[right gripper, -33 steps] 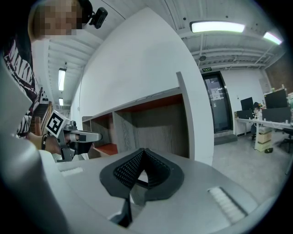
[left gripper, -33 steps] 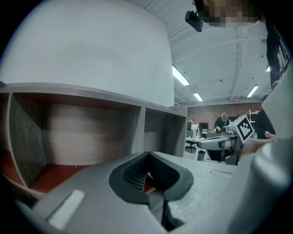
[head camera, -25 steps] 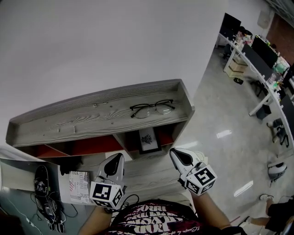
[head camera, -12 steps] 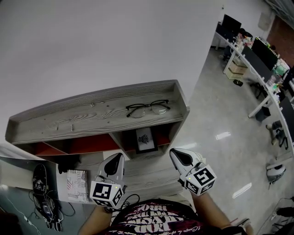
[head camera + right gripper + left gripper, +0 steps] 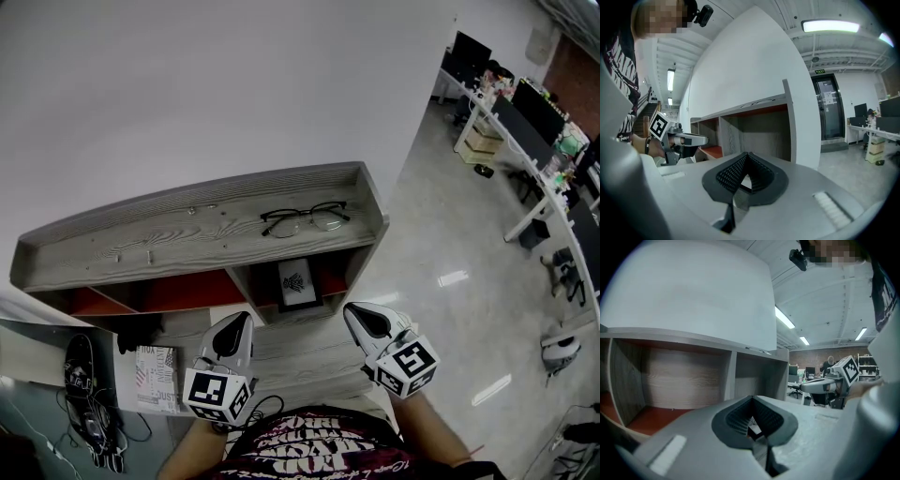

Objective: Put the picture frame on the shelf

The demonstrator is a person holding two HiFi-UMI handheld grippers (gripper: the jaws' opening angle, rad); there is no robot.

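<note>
The left gripper [image 5: 230,335] and the right gripper [image 5: 361,321] are held side by side in front of a low grey wood-grain shelf [image 5: 141,251]. Each has its fingers pressed together with nothing between them.

The picture frame [image 5: 293,284] stands upright in a shelf compartment, ahead of the fingertips and about midway between the two pairs. It is apart from both.

Beyond the frame, on the shelf's rimmed top, lies a pair of glasses [image 5: 305,220]. The compartments ahead of the left fingers and further off to their left have red-orange floors [image 5: 183,292] – the left gripper view looks into one with a wood-grain back.

A plain white wall [image 5: 206,84] rises behind the shelf. To the right of the right fingers a glossy grey floor [image 5: 450,244] runs out to rows of desks with monitors [image 5: 525,103], well apart. Outside the left fingers, lower down, sit a printed box [image 5: 155,367] and a tangle of black cables [image 5: 89,403].

The right gripper view shows ceiling strip lights and a doorway – both far beyond the fingers.
</note>
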